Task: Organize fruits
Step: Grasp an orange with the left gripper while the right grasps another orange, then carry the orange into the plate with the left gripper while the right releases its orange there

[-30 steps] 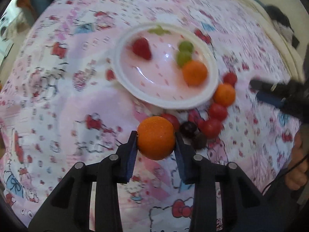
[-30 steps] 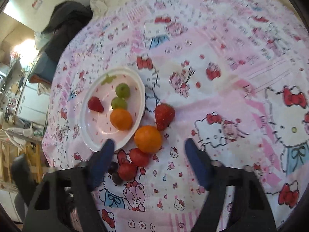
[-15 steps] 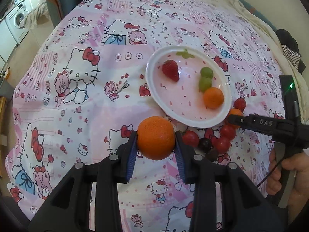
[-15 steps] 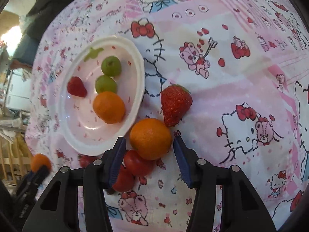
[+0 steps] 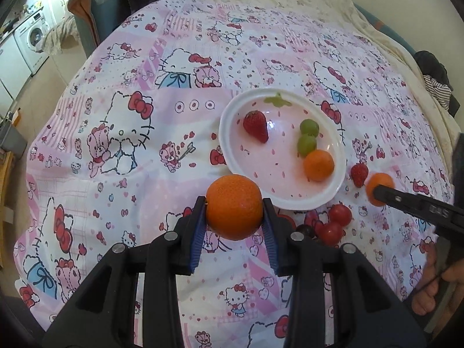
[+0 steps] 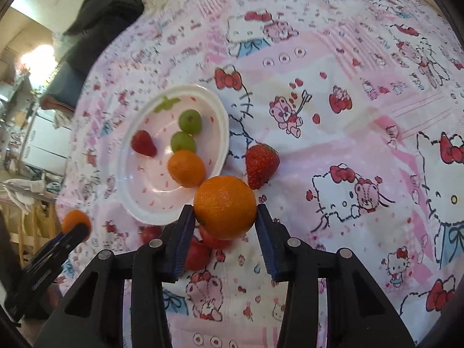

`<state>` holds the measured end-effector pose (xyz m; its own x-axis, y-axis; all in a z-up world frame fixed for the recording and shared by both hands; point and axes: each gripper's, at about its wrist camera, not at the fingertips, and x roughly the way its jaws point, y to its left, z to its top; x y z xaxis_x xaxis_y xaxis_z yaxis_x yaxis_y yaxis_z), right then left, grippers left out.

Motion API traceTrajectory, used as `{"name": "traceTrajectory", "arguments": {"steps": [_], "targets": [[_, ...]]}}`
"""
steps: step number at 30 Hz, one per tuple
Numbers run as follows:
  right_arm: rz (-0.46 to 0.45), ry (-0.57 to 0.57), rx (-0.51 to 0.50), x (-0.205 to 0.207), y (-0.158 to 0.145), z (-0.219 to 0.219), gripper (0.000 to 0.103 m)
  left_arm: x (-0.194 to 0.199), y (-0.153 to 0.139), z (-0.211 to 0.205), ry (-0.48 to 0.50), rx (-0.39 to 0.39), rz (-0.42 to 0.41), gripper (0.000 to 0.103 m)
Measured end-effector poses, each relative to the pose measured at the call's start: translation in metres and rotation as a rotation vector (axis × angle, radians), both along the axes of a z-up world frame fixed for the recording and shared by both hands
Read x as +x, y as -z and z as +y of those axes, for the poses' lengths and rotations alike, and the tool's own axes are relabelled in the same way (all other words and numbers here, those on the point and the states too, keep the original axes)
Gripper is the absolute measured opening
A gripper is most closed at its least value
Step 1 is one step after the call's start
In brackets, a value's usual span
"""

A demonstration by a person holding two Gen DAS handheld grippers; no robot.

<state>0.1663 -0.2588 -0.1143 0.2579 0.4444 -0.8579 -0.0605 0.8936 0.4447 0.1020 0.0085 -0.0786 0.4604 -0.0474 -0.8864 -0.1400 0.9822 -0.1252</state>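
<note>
My left gripper (image 5: 234,207) is shut on an orange (image 5: 233,206) and holds it above the cloth, short of the white plate (image 5: 337,191). The plate holds a strawberry (image 5: 256,125), two green grapes (image 5: 308,137) and a small orange (image 5: 318,164). My right gripper (image 6: 224,216) is shut on another orange (image 6: 224,206) just right of the plate's (image 6: 127,194) near rim. In the left wrist view that orange (image 5: 377,188) shows at the right gripper's tip. A loose strawberry (image 6: 261,163) lies beside it on the cloth.
Several red tomatoes (image 5: 335,221) and a dark grape (image 5: 305,230) lie on the cloth by the plate's near side. The pink cartoon-print cloth (image 5: 130,150) covers a soft surface. A washing machine (image 5: 33,33) and dark clothes (image 6: 98,14) lie beyond it.
My right gripper has come down and closed on the loose orange beside the plate. My left gripper has risen and drawn back with its orange held.
</note>
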Motion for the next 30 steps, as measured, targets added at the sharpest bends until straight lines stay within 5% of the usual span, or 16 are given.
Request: {"name": "traceTrajectory", "arguments": {"steps": [9, 21, 30], "targets": [[-0.15, -0.001, 0.079, -0.025, -0.043, -0.014, 0.044, 0.001, -0.008, 0.003, -0.023, 0.015, -0.051, 0.032], [-0.419, -0.003, 0.192, -0.035, -0.109, -0.018, 0.044, 0.005, -0.061, 0.013, -0.032, 0.033, -0.21, 0.032], [-0.485, -0.058, 0.192, -0.009, -0.122, 0.002, 0.044, 0.031, -0.078, 0.003, 0.02, 0.064, -0.25, 0.032]]}}
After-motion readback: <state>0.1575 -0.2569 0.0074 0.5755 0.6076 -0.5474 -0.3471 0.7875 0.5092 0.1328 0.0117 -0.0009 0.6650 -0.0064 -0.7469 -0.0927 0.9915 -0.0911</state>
